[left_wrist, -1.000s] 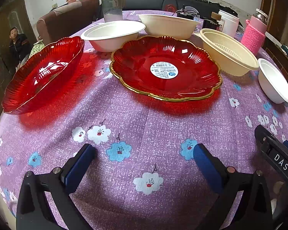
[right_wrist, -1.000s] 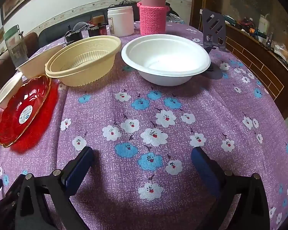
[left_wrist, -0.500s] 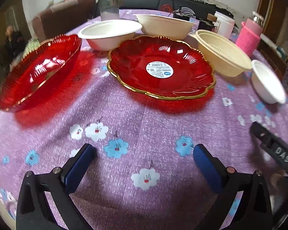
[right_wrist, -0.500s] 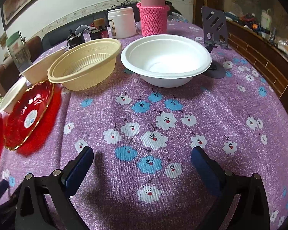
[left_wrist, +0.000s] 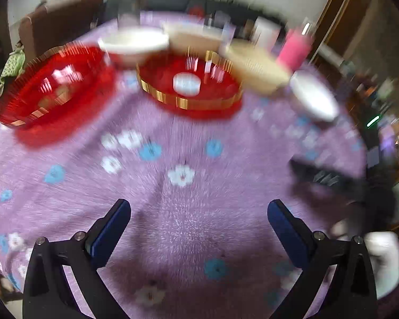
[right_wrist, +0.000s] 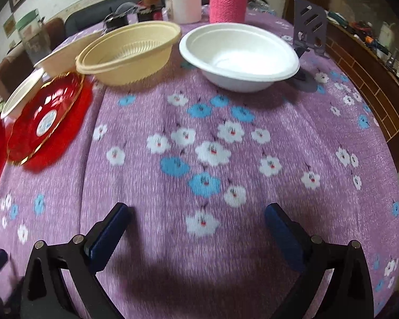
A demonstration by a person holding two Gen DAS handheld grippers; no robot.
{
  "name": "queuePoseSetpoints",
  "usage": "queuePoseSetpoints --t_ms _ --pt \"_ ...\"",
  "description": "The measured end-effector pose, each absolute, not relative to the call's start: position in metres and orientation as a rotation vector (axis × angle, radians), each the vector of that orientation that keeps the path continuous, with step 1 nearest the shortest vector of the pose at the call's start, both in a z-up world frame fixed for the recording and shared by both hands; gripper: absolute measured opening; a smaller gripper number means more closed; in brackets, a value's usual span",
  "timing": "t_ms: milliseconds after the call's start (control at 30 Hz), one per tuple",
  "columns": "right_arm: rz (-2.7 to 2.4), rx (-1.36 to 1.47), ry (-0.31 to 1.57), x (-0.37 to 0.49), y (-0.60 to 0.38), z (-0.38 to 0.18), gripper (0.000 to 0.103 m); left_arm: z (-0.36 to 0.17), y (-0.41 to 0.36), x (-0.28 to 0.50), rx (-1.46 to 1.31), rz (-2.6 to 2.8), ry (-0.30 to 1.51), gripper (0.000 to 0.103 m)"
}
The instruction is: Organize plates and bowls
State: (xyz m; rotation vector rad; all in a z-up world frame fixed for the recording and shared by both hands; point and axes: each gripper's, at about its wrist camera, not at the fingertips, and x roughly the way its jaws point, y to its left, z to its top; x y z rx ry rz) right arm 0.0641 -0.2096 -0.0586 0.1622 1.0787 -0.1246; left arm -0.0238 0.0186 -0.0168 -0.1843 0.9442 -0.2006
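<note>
Now your left claw (left_wrist: 199,214) has pulled back and up from the dishes. A moment ago the sticker plate (left_wrist: 188,82) was big and close in the left view; now it looks smaller and farther off, and the whole view is smeared from the fast move. Both blue pads are wide apart and hold nothing.

Your right claw (right_wrist: 196,216) is wide open too, with nothing in it. It has come a bit closer to the white bowl (right_wrist: 239,55), which looks bigger than before. Only flowered tabletop (right_wrist: 212,154) lies between the claw and that bowl.

Nothing has been picked up or stacked yet, so I think the job is just starting.

Use the sticker plate as your marker. To its left sits the ribbed red plate (left_wrist: 50,87), near it but apart. Behind the sticker plate, a little left, is a second white bowl (left_wrist: 134,43), and right behind it a cream bowl (left_wrist: 196,37). To its right is the yellow bowl (right_wrist: 130,50), its rim close to the plate's edge. The white bowl is past the yellow one, farther right. The pink bottle (right_wrist: 227,2) stands beyond that.
</note>
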Motion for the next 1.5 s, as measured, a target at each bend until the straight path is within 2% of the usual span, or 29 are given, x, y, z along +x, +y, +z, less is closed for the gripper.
queuePoseSetpoints --t_ms 100,167,233,533,667,767,900,1100,1167,1300,1367,1400,1433,1467,1500 --pt "-0.101 0.165 1.079 0.044 -0.210 -0.057 0.102 0.010 0.046 -0.044 -0.229 -0.132 0.785 0.103" --pt "-0.110 0.169 1.089 0.033 -0.209 -0.056 0.102 0.016 0.066 -0.047 -0.208 -0.106 0.795 0.103" --pt "-0.130 0.156 1.075 0.026 -0.205 -0.055 0.102 0.021 0.088 -0.053 -0.183 -0.085 0.794 0.098" --pt "0.144 0.090 0.723 -0.015 -0.112 0.032 0.102 0.067 0.220 -0.082 -0.268 0.210 0.566 0.098" --pt "0.459 0.206 0.843 0.009 -0.045 0.038 0.103 0.060 0.254 -0.049 -0.302 0.221 0.640 0.098" --pt "0.522 0.201 0.919 0.040 -0.006 0.023 0.098 0.047 0.279 -0.012 -0.390 0.146 0.727 0.098" --pt "0.561 0.225 1.010 0.068 0.037 0.009 0.083 0.028 0.301 0.026 -0.439 0.145 0.807 0.097" --pt "0.503 0.181 1.081 0.109 0.065 -0.018 0.082 0.001 0.334 0.075 -0.539 0.124 0.849 0.096" --pt "0.487 0.162 1.091 0.119 0.068 -0.017 0.082 -0.008 0.337 0.090 -0.545 0.114 0.879 0.093" --pt "0.474 0.140 1.103 0.141 0.078 -0.021 0.078 -0.022 0.331 0.113 -0.524 0.099 0.945 0.077" --pt "0.464 0.131 1.107 0.146 0.082 -0.028 0.074 -0.027 0.328 0.120 -0.519 0.100 0.971 0.066" --pt "0.461 0.128 1.110 0.150 0.084 -0.031 0.071 -0.028 0.328 0.123 -0.523 0.091 0.978 0.058" --pt "0.462 0.126 1.113 0.151 0.085 -0.034 0.065 -0.030 0.327 0.126 -0.523 0.080 0.984 0.046" --pt "0.468 0.128 1.122 0.152 0.086 -0.037 0.060 -0.031 0.324 0.129 -0.514 0.073 0.993 0.040" --pt "0.473 0.133 1.127 0.154 0.088 -0.039 0.047 -0.032 0.321 0.130 -0.493 0.084 1.003 0.035"
